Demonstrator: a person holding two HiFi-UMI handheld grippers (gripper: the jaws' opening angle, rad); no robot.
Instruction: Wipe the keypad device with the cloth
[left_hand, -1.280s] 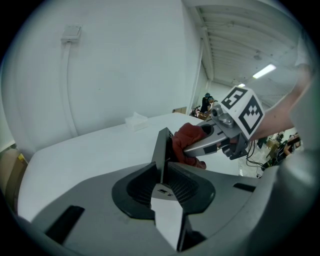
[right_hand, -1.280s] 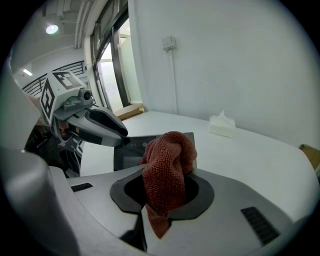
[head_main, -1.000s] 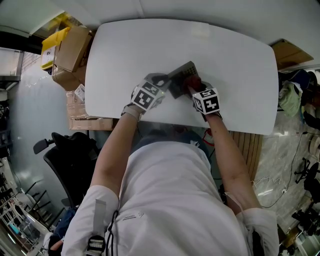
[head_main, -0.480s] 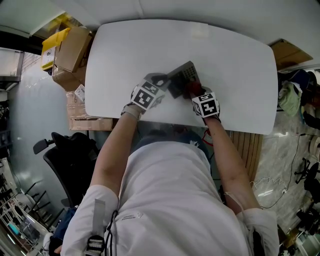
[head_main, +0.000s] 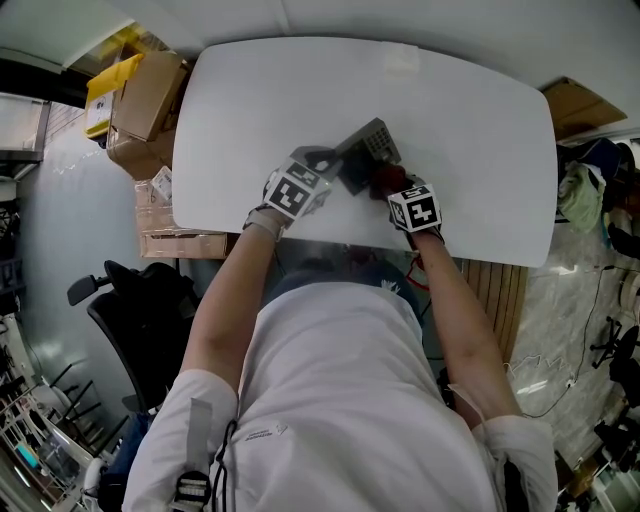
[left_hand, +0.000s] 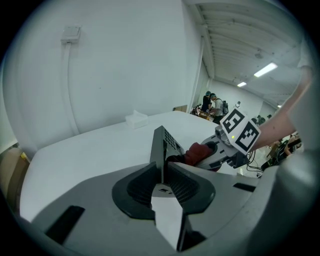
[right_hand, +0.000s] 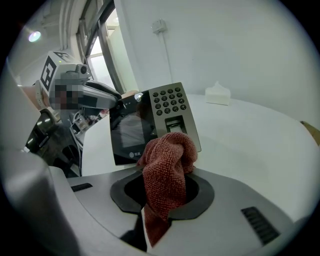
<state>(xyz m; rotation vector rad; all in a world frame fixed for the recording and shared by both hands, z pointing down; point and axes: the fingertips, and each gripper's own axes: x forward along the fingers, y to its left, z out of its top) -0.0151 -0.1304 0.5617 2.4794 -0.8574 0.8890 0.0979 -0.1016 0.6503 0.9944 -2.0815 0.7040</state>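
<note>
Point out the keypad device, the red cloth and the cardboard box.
keypad device (right_hand: 169, 103), right gripper view, on its number keys.
red cloth (right_hand: 167, 165), right gripper view, on its bunched middle.
cardboard box (head_main: 148, 95), head view, on its top face.

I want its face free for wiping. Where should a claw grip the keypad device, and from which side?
Pinch the keypad device by its thin edge beside the screen, coming from the person's left, as the left claw does. The slab is slim there, and its front is left open to the cloth.
</note>
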